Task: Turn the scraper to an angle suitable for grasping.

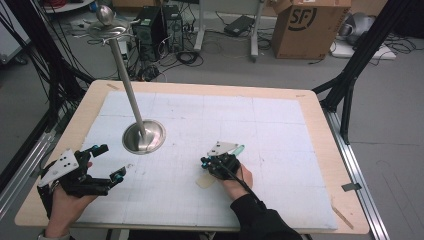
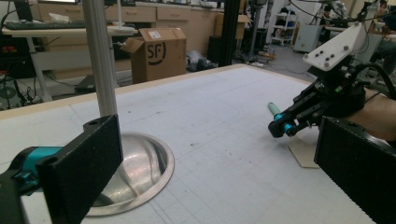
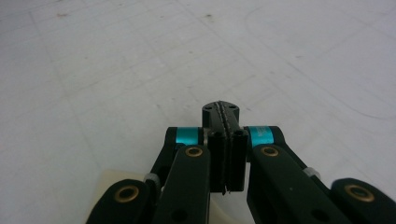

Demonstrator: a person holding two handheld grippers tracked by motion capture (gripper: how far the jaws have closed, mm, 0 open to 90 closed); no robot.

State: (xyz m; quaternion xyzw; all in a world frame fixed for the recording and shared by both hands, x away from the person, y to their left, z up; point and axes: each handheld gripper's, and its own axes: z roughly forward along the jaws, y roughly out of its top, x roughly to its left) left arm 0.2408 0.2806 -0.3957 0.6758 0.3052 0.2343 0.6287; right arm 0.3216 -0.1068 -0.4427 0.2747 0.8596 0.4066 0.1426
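Judging by how things lie, the work has barely begun. The one loose thing near the tools, a flat cream piece, lies on the white mat near the front edge of the table, a little right of centre. It sits just below and beside the right gripper, on the near side of it, and looks to be resting on the mat rather than lifted.

The right gripper's jaws are pressed together, pad against pad. In the right gripper view a thin dark seam runs between them, and I cannot tell whether that is only the meeting of the pads or something very thin pinched there. The cream piece shows low and to the left of the jaws in that view, outside them, so it is not in the grip.

A short teal rod shows just beyond that gripper, to its far right.

The left gripper sits at the near left corner of the mat with its jaws spread wide and nothing between them. It is well apart from the cream piece and near the round base of the metal stand, without touching it. The stand rises from the left half of the mat, its pole leaning away toward the far left.

What is left, as I read it, is nearly everything. The cream piece has yet to be gripped, which calls for the right jaws to open first, and yet to be carried anywhere.
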